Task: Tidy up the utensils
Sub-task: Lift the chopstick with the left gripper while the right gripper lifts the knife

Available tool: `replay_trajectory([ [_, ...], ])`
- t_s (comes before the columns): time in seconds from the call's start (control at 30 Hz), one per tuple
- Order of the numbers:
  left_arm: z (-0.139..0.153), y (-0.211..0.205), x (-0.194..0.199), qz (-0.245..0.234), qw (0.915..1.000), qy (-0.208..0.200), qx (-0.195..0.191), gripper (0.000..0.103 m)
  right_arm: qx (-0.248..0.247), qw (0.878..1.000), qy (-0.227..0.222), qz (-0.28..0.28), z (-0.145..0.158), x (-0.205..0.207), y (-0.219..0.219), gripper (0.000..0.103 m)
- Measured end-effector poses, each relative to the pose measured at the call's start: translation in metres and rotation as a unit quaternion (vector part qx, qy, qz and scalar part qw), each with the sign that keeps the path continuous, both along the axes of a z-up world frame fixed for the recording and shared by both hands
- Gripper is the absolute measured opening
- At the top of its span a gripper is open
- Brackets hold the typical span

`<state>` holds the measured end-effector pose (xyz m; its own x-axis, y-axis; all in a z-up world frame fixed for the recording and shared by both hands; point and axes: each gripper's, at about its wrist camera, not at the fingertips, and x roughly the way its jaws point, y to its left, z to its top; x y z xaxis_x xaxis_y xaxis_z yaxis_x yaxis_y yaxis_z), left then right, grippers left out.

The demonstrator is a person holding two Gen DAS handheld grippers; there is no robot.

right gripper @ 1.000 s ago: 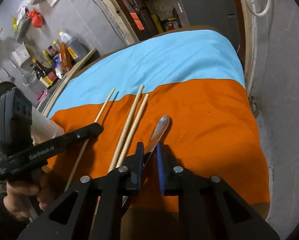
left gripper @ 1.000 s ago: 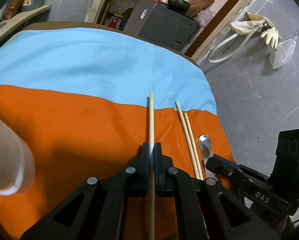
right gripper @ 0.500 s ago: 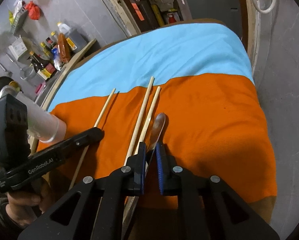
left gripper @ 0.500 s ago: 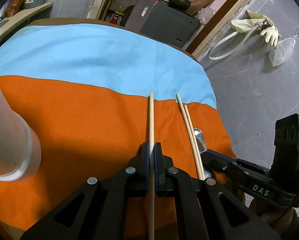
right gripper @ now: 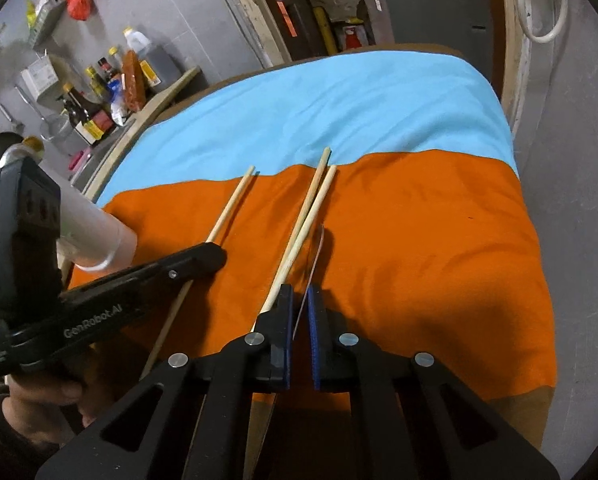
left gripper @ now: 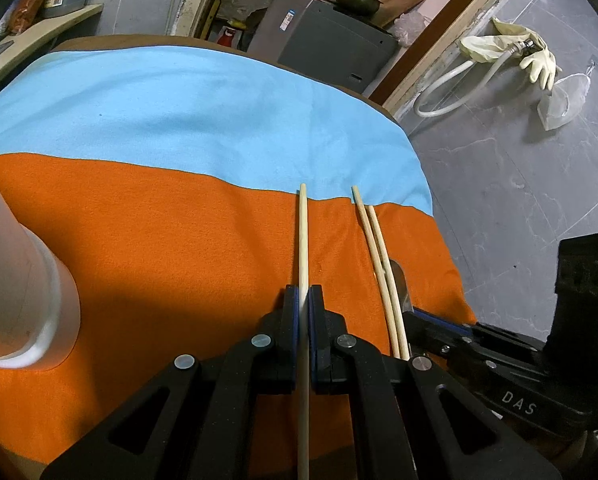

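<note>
My left gripper [left gripper: 303, 292] is shut on a single wooden chopstick [left gripper: 303, 232], which points away over the orange cloth [left gripper: 159, 240]. A pair of chopsticks [left gripper: 373, 240] lies just to its right, touching the cloth. Beside that pair is a metal spoon [right gripper: 318, 244], seen edge-on and raised off the cloth. My right gripper [right gripper: 300, 296] has the spoon's handle between its blue pads, and the jaws are closing on it. The pair of chopsticks [right gripper: 315, 196] runs past the right gripper's left finger. The left gripper [right gripper: 215, 256] and its chopstick [right gripper: 235, 200] sit further left.
A tall whitish cup [left gripper: 19, 280] stands at the left of the orange cloth, close to the left gripper. A light blue cloth [left gripper: 179, 112] covers the far half of the table. The table edge drops to grey floor on the right. Bottles and shelves stand beyond.
The spoon has gone from lying flat to standing on its edge between the right jaws, which slid forward along it. The cup now fills more of the left view.
</note>
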<state>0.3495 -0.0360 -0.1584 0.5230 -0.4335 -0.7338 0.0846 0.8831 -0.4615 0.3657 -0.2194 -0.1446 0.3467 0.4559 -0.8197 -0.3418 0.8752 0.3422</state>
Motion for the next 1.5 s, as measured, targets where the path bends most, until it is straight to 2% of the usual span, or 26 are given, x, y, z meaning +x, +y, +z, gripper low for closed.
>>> replay_trajectory([
  [0.27, 0.000, -0.002, 0.007, -0.017, 0.9998, 0.013, -0.003, 0.002, -0.017, 1.000, 0.003, 0.022, -0.002, 0.003, 0.009, 0.007],
  [0.4, 0.002, -0.002, 0.008, -0.020, 0.9997, 0.014, -0.005, 0.002, 0.027, 1.000, 0.002, -0.007, -0.006, 0.001, -0.004, 0.003],
  [0.53, 0.013, -0.005, -0.009, -0.016, 0.9991, -0.039, -0.009, 0.002, 0.097, 0.994, -0.015, -0.051, -0.005, -0.013, -0.030, 0.002],
  [0.7, 0.026, -0.007, -0.028, -0.010, 0.9951, -0.092, -0.037, 0.002, 0.130, 0.986, -0.056, -0.085, 0.008, -0.033, -0.050, 0.000],
  [0.87, 0.050, -0.006, -0.051, -0.008, 0.9851, -0.162, -0.058, 0.002, 0.152, 0.975, -0.118, -0.106, 0.029, -0.053, -0.059, 0.000],
  [1.0, 0.069, -0.009, -0.064, -0.007, 0.9782, -0.197, -0.065, 0.002, 0.178, 0.964, -0.159, -0.121, 0.050, -0.062, -0.061, 0.000],
  [1.23, 0.116, 0.011, -0.080, 0.014, 0.9642, -0.255, -0.071, 0.002, 0.187, 0.943, -0.252, -0.114, 0.105, -0.073, -0.039, 0.000],
  [1.5, 0.159, 0.064, -0.091, 0.059, 0.9515, -0.291, -0.080, 0.002, 0.206, 0.930, -0.289, -0.093, 0.148, -0.073, 0.002, 0.000],
])
